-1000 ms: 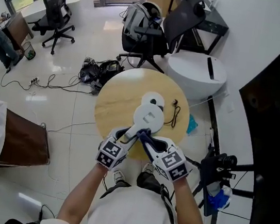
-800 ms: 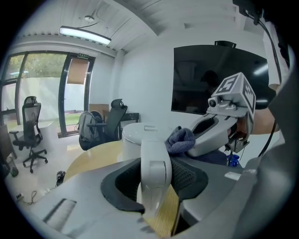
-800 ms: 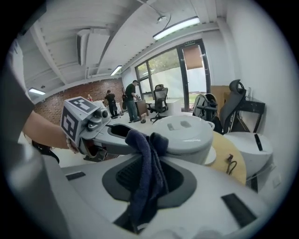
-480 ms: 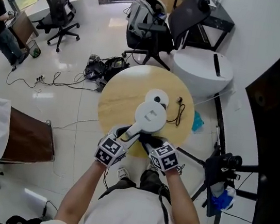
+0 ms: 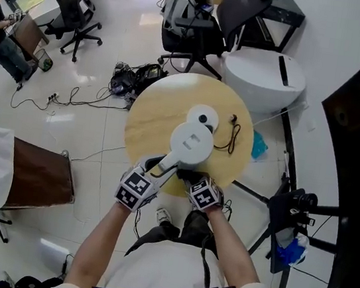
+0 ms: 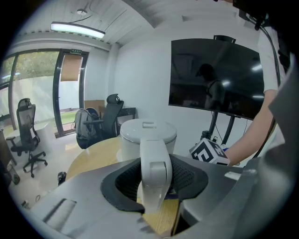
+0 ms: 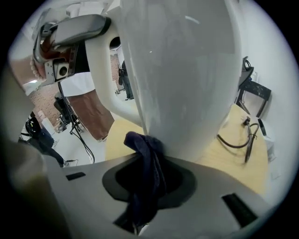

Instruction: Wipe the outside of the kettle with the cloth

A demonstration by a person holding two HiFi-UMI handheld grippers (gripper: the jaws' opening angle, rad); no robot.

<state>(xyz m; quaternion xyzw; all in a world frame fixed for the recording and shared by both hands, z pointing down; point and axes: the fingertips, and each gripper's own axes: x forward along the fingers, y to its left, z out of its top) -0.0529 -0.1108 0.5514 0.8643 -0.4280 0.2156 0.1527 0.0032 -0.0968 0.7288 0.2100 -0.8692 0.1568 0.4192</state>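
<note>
Right hand-held gripper (image 7: 148, 184): jaws clamped on a dark blue cloth (image 7: 145, 163), whose bunched end touches the lower wall of the kettle (image 7: 187, 70).
Left hand-held gripper (image 6: 154, 186): jaws closed on the white kettle handle (image 6: 153, 163).
Kettle: white, lid down, at the near side of the round wooden bench (image 5: 150, 122).
Just beyond: round white base (image 5: 203, 117); black cable (image 5: 232, 140) lying to its right.
</note>
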